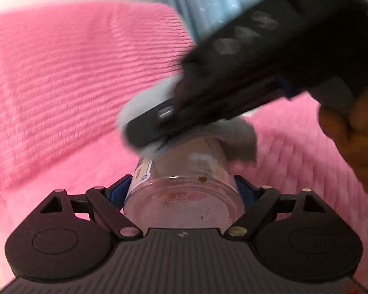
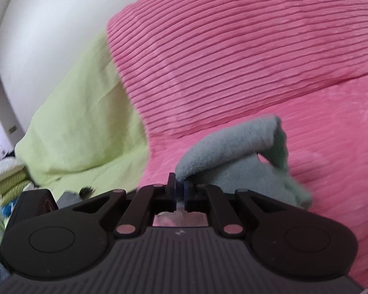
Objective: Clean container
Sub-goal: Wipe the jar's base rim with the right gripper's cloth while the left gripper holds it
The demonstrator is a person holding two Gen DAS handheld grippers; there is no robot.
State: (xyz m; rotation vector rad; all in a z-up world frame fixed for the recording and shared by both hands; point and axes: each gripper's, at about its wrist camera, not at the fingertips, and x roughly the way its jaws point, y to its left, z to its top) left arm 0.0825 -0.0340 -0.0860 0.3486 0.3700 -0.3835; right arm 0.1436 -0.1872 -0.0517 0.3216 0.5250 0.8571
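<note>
My left gripper (image 1: 184,186) is shut on a clear glass jar (image 1: 184,183) with a white label and brown specks on its base, which faces the camera. The blue pads press its two sides. My right gripper (image 1: 157,132) comes in from the upper right over the jar's far end, blurred, with a grey cloth (image 1: 240,139) bunched under it against the jar. In the right wrist view my right gripper (image 2: 180,191) is shut on the grey cloth (image 2: 238,152), which folds out to the right. The jar is hidden there.
A pink ribbed blanket (image 1: 73,85) covers the cushions behind and below the jar, and fills the right wrist view (image 2: 257,49). A light green sheet (image 2: 81,122) lies to the left. A white wall (image 2: 49,24) stands behind. A hand (image 1: 350,132) holds the right gripper.
</note>
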